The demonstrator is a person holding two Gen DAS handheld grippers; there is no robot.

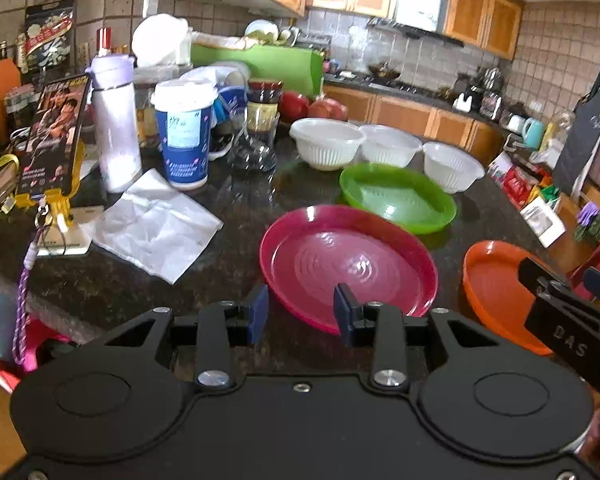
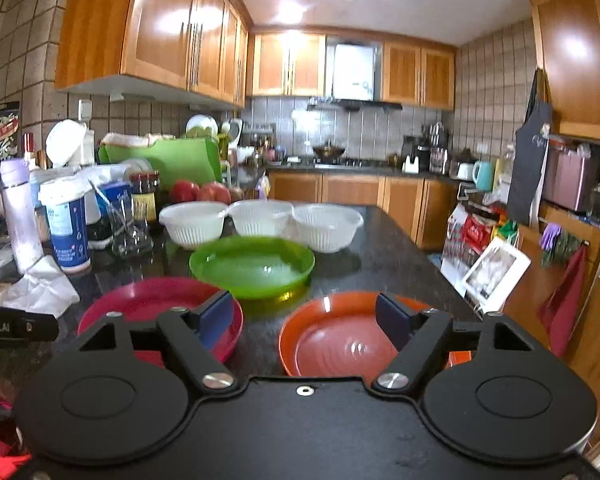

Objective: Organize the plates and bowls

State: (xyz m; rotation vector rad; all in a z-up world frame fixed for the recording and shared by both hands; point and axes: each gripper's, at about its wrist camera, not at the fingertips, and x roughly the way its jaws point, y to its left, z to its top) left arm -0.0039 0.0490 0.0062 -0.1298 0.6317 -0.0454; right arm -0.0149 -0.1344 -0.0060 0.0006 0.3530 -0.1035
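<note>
On the dark stone counter (image 1: pixel 236 240) lie a magenta plate (image 1: pixel 348 260), a green plate (image 1: pixel 398 196) behind it and an orange plate (image 1: pixel 496 288) to its right. Three white ribbed bowls (image 1: pixel 326 142) stand in a row behind the green plate. My left gripper (image 1: pixel 302 314) is open, with the near rim of the magenta plate between its fingers. My right gripper (image 2: pixel 306 320) is open wide above the near side of the orange plate (image 2: pixel 340 340); the magenta plate (image 2: pixel 148 300), the green plate (image 2: pixel 252 266) and the bowls (image 2: pixel 260 220) also show in the right wrist view.
Clutter fills the counter's left side: a lilac bottle (image 1: pixel 114 124), a blue paper cup (image 1: pixel 184 136), a jar (image 1: pixel 262 106), a glass (image 1: pixel 252 152), crumpled white paper (image 1: pixel 156 224) and a phone stand (image 1: pixel 56 136). Red fruit (image 1: pixel 312 106) lies behind the bowls. The counter's right edge drops off past the orange plate.
</note>
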